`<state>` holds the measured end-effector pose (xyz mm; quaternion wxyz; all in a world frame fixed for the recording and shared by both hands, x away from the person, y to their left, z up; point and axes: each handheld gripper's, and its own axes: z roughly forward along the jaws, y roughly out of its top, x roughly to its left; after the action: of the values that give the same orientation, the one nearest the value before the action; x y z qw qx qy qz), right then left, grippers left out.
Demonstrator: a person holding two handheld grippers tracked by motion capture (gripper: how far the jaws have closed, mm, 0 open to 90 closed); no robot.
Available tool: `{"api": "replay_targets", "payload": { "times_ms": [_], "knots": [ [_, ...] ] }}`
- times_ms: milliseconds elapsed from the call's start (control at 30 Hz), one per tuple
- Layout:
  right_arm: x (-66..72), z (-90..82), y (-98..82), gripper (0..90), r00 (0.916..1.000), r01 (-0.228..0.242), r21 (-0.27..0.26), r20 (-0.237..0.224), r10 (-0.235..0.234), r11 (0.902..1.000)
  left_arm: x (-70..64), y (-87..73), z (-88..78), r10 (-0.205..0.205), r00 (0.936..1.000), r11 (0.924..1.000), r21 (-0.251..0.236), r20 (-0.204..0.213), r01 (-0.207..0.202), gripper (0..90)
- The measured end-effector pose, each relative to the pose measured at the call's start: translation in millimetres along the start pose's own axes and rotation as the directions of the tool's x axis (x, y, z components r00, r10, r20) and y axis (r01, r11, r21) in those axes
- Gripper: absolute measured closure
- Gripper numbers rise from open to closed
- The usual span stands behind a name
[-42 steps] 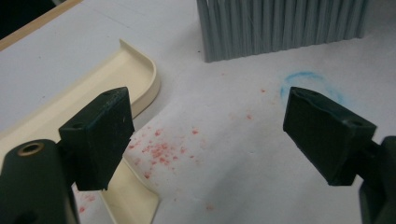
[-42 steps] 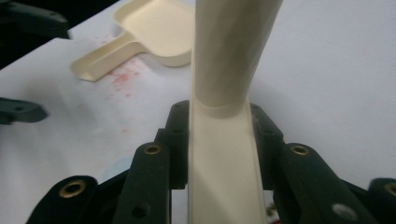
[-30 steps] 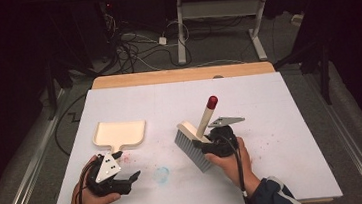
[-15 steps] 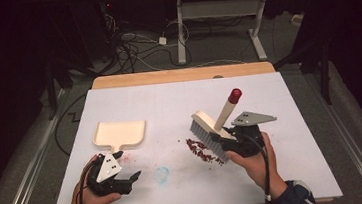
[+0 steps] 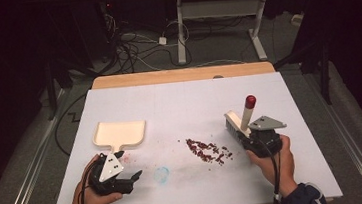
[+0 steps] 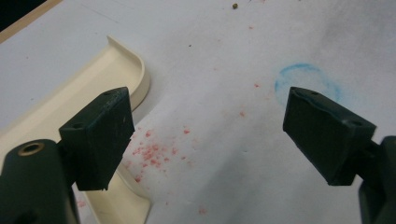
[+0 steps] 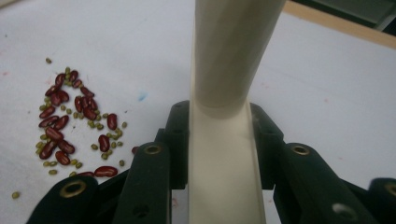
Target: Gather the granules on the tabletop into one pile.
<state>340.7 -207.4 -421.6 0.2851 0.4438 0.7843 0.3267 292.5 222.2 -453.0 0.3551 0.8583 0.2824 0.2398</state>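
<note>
My right gripper (image 5: 252,134) is shut on the cream handle of a brush (image 5: 241,121) with a red tip, held tilted at the table's right; its handle (image 7: 224,84) rises between the jaws. A scatter of red and green beans (image 5: 208,150) lies just left of the brush, also seen as beans (image 7: 70,128). A cream dustpan (image 5: 119,134) rests at the left, its rim (image 6: 126,70) beside my left jaw. My left gripper (image 5: 131,179) hovers open below the dustpan's handle, nothing between its fingers (image 6: 100,135).
The white table sheet (image 5: 184,101) carries a blue circle mark (image 5: 161,174) and pink stains near the dustpan. A wooden edge (image 5: 181,75) runs along the far side. Cables and desk legs lie on the dark floor beyond.
The right gripper has carried the brush to the right, uncovering the pile of beans left of it. The left gripper has stayed put.
</note>
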Motion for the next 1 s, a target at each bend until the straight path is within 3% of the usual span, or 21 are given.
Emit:
{"api": "replay_targets", "payload": {
  "times_ms": [100, 200, 300, 333, 467, 567, 833, 1000],
  "knots": [
    [16.5, 1.6, 2.1, 67.3, 0.9974, 0.061, 0.006, 0.038, -0.061, 0.9981, -0.3, 0.3, 1.0, -0.001, 1.0, 1.0, 0.006, -0.004, 0.001, 15.5],
    [33.1, 4.5, 3.7, 67.2, 0.9969, 0.058, 0.014, 0.053, -0.059, 0.9982, -0.7, 0.4, 2.2, 0.0, 1.0, 0.9999, 0.011, -0.005, 0.0, 15.5],
    [54.3, 8.4, 5.0, 66.5, 0.9904, 0.107, 0.039, 0.084, -0.11, 0.9935, -1.5, 0.2, 1.2, 0.009, 1.0, 0.9999, 0.008, -0.002, -0.009, 15.7],
    [66.3, 10.0, 8.2, 66.7, 0.9897, 0.104, 0.034, 0.096, -0.107, 0.994, -1.5, -0.2, 0.8, 0.011, 0.9999, 0.9999, 0.006, -0.001, -0.011, 15.7],
    [81.0, 12.6, 15.0, 66.9, 0.9937, 0.08, 0.016, 0.078, -0.081, 0.9967, 1.4, -1.2, 0.2, 0.002, 1.0, 1.0, -0.005, 0.004, -0.002, 16.0],
    [95.1, 21.6, 22.7, 66.9, 0.9922, 0.078, 0.01, 0.097, -0.079, 0.9969, 1.5, -0.8, 0.5, 0.004, 0.9999, 0.9999, -0.01, 0.01, -0.004, 16.2],
    [103.8, 29.6, 33.6, 67.0, 0.9932, 0.079, -0.014, 0.087, -0.077, 0.9968, 0.4, 0.9, 4.1, 0.011, 0.9997, 0.9999, -0.001, 0.02, -0.011, 16.2],
    [100.0, 29.2, 35.1, 67.0, 0.9944, 0.074, -0.025, 0.078, -0.071, 0.997, 0.5, 0.2, 4.7, 0.005, 0.9999, 1.0, 0.007, 0.016, -0.005, 16.2]
  ]
}}
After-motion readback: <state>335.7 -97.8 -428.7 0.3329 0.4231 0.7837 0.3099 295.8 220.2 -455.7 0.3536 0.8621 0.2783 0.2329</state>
